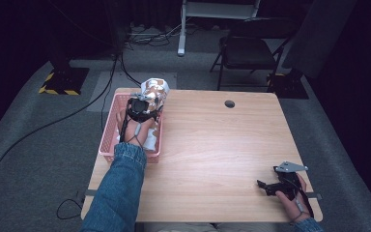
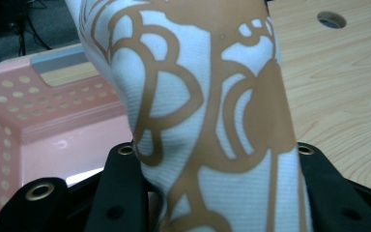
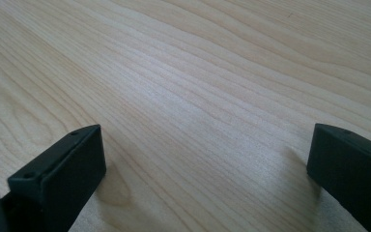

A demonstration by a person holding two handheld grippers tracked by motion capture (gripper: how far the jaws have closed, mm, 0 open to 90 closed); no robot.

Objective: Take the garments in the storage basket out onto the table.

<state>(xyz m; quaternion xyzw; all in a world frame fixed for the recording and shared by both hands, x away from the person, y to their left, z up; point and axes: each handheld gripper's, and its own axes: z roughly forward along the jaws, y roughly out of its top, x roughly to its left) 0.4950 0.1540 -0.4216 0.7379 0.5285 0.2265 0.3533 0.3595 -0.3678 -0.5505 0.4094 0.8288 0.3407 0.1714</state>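
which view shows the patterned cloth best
The left gripper view: the white and brown cloth sits close up between that gripper's jaws, pattern sharp. The high view shows it small above the pink basket. The right gripper view looks at bare table.

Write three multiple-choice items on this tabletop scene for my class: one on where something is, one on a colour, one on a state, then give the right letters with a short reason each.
1. Where does the basket stand on the table?
A. at its left edge
B. at its right edge
C. in the middle

2. What colour is the basket?
A. blue
B. pink
C. green

3. How do the jaws of the right gripper stand?
A. shut on a cloth
B. shut on a cup
C. open with nothing between them

Key:
1 A, since the high view shows the basket along the left edge, under the left gripper.
2 B, as its perforated walls show pink in the high view and the left gripper view.
3 C, because the right gripper view shows bare wood between the two parted jaws, while it is the left gripper that is clamped on the white and brown patterned cloth.
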